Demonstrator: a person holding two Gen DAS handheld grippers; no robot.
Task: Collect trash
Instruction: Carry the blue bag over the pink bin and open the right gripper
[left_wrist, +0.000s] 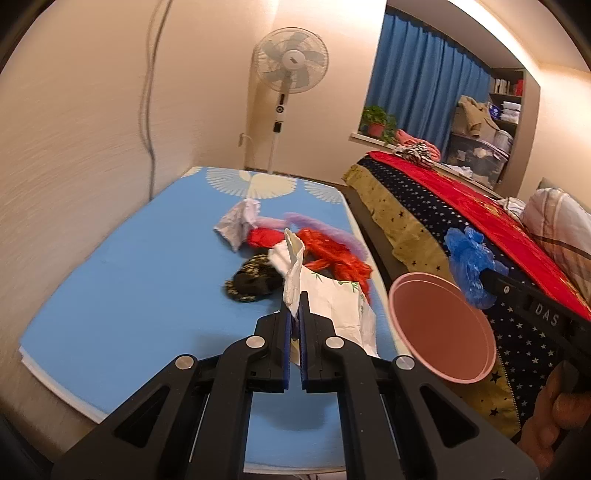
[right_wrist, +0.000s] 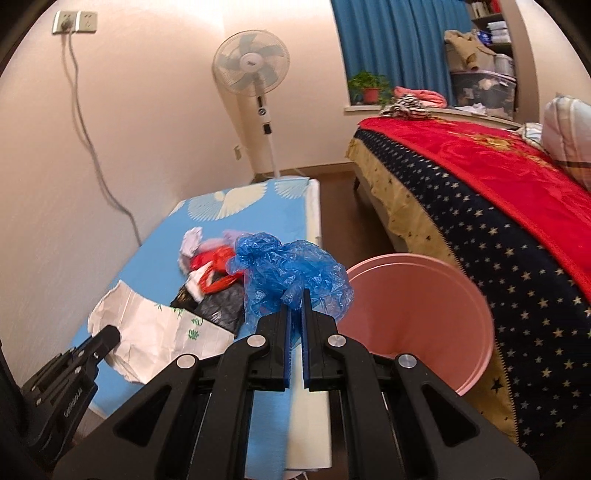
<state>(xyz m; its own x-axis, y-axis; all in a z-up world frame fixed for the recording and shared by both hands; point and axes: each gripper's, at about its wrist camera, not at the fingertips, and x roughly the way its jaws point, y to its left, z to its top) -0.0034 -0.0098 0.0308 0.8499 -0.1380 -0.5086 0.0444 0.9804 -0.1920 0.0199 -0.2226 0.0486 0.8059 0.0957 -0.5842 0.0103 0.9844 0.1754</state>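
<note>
My left gripper (left_wrist: 294, 306) is shut on a white crumpled paper bag (left_wrist: 332, 295), lifted above the blue mat (left_wrist: 129, 277). My right gripper (right_wrist: 295, 302) is shut on a crumpled blue plastic bag (right_wrist: 291, 277), held near the rim of the pink bin (right_wrist: 417, 317). In the left wrist view the blue bag (left_wrist: 469, 266) hangs just right of the bin (left_wrist: 439, 332). Other trash lies on the mat: a red plastic bag (left_wrist: 332, 254), a black patterned bag (left_wrist: 255, 280), a white wad (left_wrist: 236, 221) and purple plastic (left_wrist: 317, 225).
A bed (right_wrist: 498, 206) with a star-patterned and red blanket stands to the right of the bin. A standing fan (right_wrist: 255, 70) is at the far wall. A cable (right_wrist: 92, 155) hangs from a wall socket. A potted plant (right_wrist: 369, 88) sits on the sill.
</note>
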